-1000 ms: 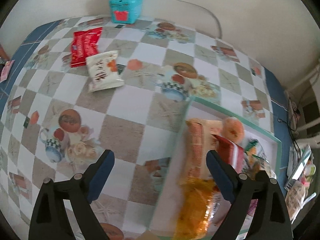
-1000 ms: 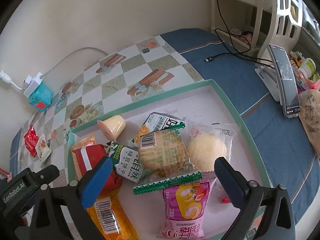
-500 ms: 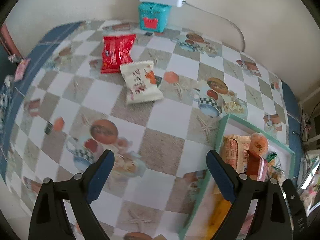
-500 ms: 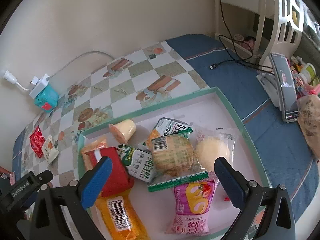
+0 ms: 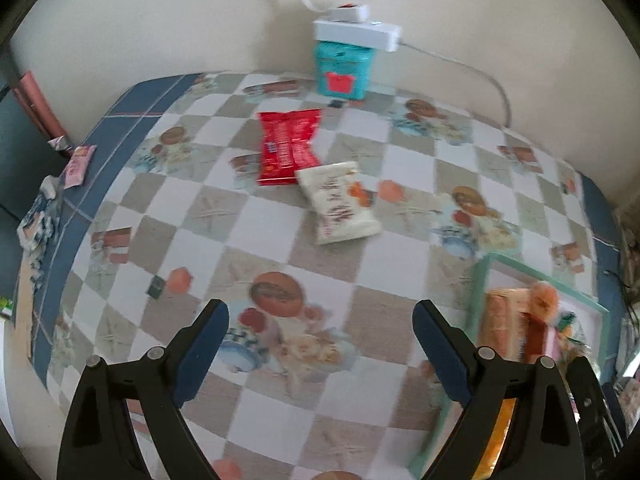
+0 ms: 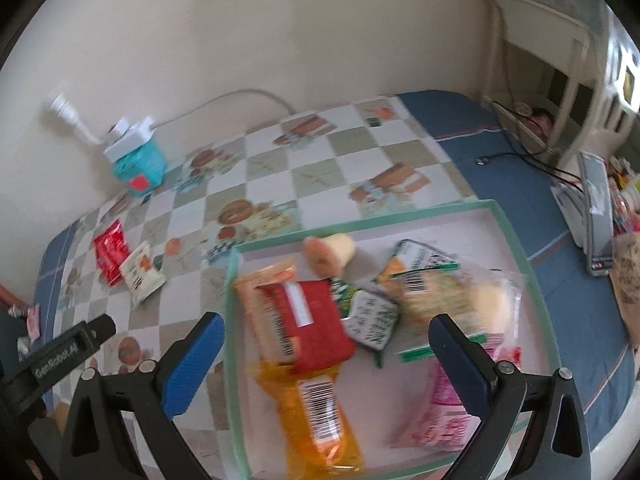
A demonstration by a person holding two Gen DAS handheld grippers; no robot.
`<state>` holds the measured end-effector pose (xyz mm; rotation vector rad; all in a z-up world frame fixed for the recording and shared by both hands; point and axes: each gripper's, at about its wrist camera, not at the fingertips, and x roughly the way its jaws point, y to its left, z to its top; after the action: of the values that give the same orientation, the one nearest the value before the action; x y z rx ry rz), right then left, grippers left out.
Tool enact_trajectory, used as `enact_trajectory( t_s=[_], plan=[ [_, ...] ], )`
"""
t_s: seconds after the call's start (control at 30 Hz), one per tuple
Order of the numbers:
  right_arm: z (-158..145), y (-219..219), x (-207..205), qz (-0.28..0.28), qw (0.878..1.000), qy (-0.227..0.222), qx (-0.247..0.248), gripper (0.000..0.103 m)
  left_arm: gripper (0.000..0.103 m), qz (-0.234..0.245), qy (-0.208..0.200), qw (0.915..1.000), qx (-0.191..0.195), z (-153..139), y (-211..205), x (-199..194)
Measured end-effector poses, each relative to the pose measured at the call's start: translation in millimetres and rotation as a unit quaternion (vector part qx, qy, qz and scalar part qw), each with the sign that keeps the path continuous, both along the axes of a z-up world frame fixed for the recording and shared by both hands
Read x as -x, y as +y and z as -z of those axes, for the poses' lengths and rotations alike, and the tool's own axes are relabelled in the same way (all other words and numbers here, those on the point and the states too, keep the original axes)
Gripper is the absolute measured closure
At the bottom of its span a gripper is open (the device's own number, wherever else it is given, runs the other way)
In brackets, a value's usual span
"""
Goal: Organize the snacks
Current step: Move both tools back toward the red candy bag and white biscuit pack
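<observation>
"GenRobot.AI" reads on the left tool; motion blur leaves the snack print unreadable beyond barcodes. Both it and the right tool are spread and hold nothing. Most snacks fill the green-rimmed tray; a red packet and a white packet lie on the bench.

Left wrist view looks steeply down from above the checkered surface, facing the wall, its claw framing the bottom edge; right wrist view tilts down over the green-rimmed tray, close above it, claw in the foreground; both catch the red packet, white packet, teal box and tray
</observation>
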<state>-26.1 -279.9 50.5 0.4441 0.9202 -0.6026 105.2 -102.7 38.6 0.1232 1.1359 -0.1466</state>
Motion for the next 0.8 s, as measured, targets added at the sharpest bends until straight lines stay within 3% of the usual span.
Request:
enact_trajectory(
  t_s=[0.27, 0.8],
  plan=[
    [1.8, 44.5, -27.4, -0.064, 0.998, 0.008, 0.012, 0.000, 0.010, -0.072, 0.017, 0.9972, -0.013, 7.9, 52.4, -17.5],
    [13.5, 94.9, -57.6, -0.124, 0.992, 0.024, 0.021, 0.000, 0.010, -0.144, 0.042, 0.9886, 0.011, 17.8, 125.5, -32.3]
  ],
)
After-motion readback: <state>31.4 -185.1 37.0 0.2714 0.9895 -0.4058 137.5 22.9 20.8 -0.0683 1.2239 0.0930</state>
